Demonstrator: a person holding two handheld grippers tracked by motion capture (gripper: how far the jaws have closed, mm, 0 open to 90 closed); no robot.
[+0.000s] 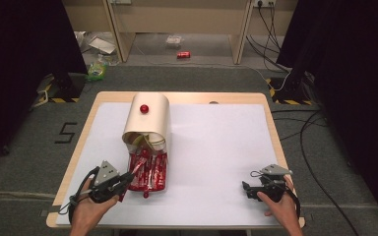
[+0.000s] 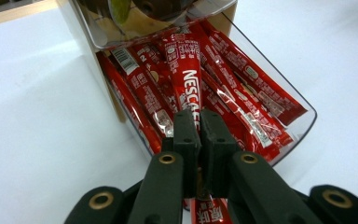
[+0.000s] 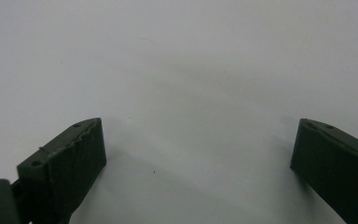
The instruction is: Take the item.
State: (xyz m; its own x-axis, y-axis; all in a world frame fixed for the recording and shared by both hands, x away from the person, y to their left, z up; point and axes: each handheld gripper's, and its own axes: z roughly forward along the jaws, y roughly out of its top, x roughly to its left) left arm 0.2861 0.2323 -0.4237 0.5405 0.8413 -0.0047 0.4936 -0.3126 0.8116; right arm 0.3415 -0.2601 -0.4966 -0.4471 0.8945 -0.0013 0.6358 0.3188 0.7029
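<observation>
Your left gripper has its fingers clenched on one red Nescafé sachet — it lies on top of the others in the clear tray at the dispenser's mouth. Your right gripper rests apart on the white worktop — fingers spread, holding nothing.

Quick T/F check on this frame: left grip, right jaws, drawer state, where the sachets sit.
1. The left hand-held gripper is shut on a red Nescafe sachet. True.
2. The right hand-held gripper holds a sachet. False: its jaws stand open over the bare white table cover.
3. The clear drawer is pulled out of the beige dispenser. True.
4. The sachets lie loose on the table. False: they lie inside the drawer.
</observation>
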